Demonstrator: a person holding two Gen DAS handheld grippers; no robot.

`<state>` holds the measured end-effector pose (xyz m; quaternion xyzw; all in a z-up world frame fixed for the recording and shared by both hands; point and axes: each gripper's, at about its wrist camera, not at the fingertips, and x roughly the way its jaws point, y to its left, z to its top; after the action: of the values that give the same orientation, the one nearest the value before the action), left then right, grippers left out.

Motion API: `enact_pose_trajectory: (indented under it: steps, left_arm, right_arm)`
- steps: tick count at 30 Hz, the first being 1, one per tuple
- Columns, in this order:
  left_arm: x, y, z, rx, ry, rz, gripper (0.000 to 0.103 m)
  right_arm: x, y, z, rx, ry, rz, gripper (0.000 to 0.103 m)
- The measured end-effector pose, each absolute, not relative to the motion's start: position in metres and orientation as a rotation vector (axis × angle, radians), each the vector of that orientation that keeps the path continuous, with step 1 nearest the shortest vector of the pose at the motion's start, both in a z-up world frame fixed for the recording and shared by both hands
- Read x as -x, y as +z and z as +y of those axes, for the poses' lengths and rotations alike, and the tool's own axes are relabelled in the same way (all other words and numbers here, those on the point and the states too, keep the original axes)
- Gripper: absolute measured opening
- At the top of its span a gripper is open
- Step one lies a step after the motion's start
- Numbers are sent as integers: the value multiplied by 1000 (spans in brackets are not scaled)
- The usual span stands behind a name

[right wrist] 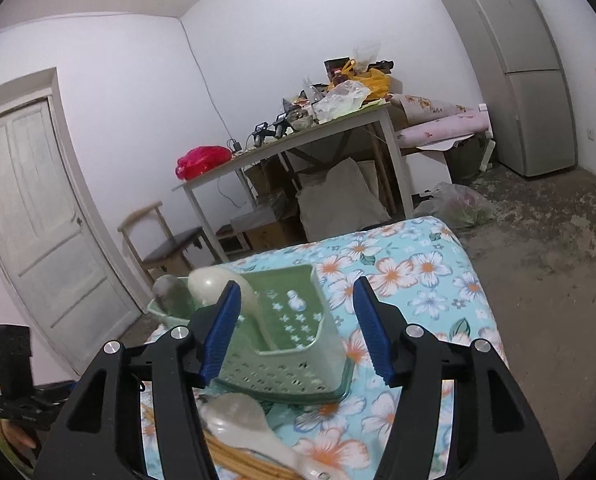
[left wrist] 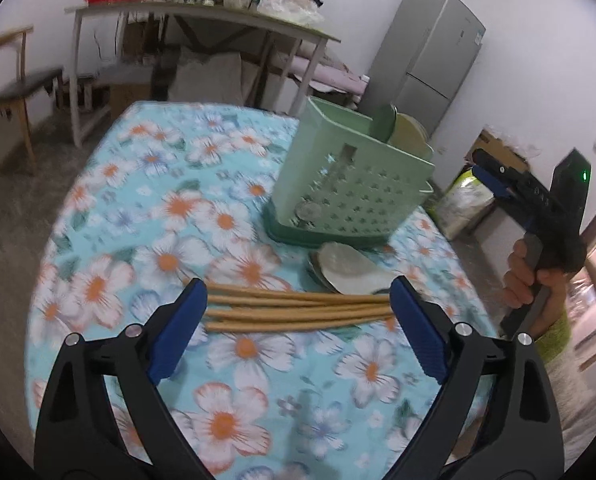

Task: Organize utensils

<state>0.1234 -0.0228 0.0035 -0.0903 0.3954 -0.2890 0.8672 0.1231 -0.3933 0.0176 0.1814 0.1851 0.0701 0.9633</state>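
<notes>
A green perforated utensil holder (left wrist: 349, 188) stands on the floral tablecloth, with ladle-like utensils (left wrist: 401, 128) standing in its far part. Several wooden chopsticks (left wrist: 294, 312) lie in a bundle on the cloth. My left gripper (left wrist: 298, 304) is open, its blue pads on either side of the bundle. White rice spoons (left wrist: 349, 270) lie between the chopsticks and the holder. My right gripper (right wrist: 298, 312) is open and empty above the holder (right wrist: 294, 340); a cream spoon (right wrist: 218, 284) stands in it. A white spoon (right wrist: 250, 428) and chopsticks (right wrist: 242, 460) lie below.
The round table with the floral cloth (left wrist: 146, 240) drops off at its edges. A cluttered white table (right wrist: 298, 140), a wooden chair (right wrist: 166, 240), a grey fridge (right wrist: 521, 68) and a door (right wrist: 38, 220) stand around the room. The right gripper (left wrist: 493, 178) shows at the right of the left wrist view.
</notes>
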Motion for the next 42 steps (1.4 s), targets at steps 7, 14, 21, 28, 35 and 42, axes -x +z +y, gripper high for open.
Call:
enact_pose_trajectory:
  steps: [7, 14, 21, 28, 35, 42]
  left_arm:
    - [-130, -5, -16, 231, -532, 874, 93]
    - [-133, -1, -20, 147, -495, 849, 95]
    - [-131, 2, -25, 155, -488, 820, 95]
    - [-125, 2, -23, 124, -470, 799, 95]
    - [-127, 2, -16, 101, -458, 775, 95]
    - [-132, -3, -16, 116, -485, 786, 95]
  right_arm:
    - [-98, 0, -364, -368, 150, 462, 67]
    - [-81, -26, -335, -317, 96, 570, 70]
    - [-109, 20, -317, -211, 80, 481, 70]
    - [-174, 30, -285, -45, 53, 535, 69]
    - [-185, 37, -300, -47, -51, 519, 35]
    - [-157, 42, -362, -248, -137, 472, 12]
